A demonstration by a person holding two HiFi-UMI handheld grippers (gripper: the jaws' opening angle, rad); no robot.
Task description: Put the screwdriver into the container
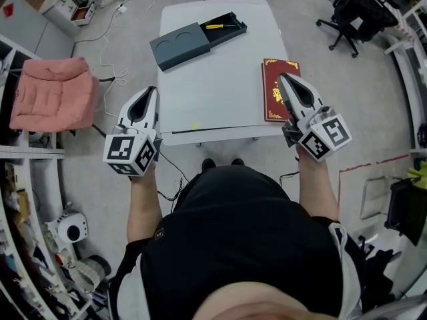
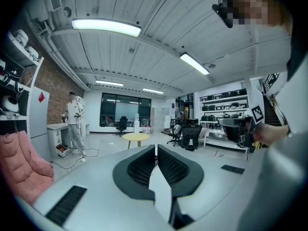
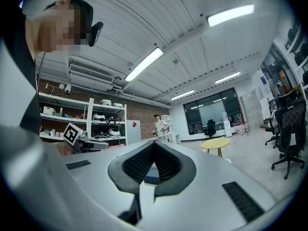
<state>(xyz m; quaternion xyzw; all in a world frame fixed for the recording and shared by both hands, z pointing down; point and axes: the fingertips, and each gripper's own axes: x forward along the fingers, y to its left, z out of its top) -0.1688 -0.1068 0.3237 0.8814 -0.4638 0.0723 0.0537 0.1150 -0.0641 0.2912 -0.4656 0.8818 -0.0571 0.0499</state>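
Note:
A yellow-handled screwdriver [image 1: 215, 26] lies in the open tray part of a dark grey container [image 1: 179, 45] at the far end of the white table [image 1: 220, 85]. My left gripper [image 1: 153, 92] hangs off the table's near left corner, far from the container, shut and empty. The right gripper [image 1: 281, 77] hovers over the near right side, above a red book, also shut with nothing in it. In the left gripper view the jaw tips [image 2: 156, 147] meet; in the right gripper view they [image 3: 154, 142] meet too. Both gripper views point up at the room, not at the table.
A red book [image 1: 279, 89] lies at the table's right edge. A pink cushioned seat [image 1: 53, 92] stands left of the table, cables trail on the floor, and a black office chair [image 1: 347, 19] is at the far right. A person [image 2: 74, 121] stands far off.

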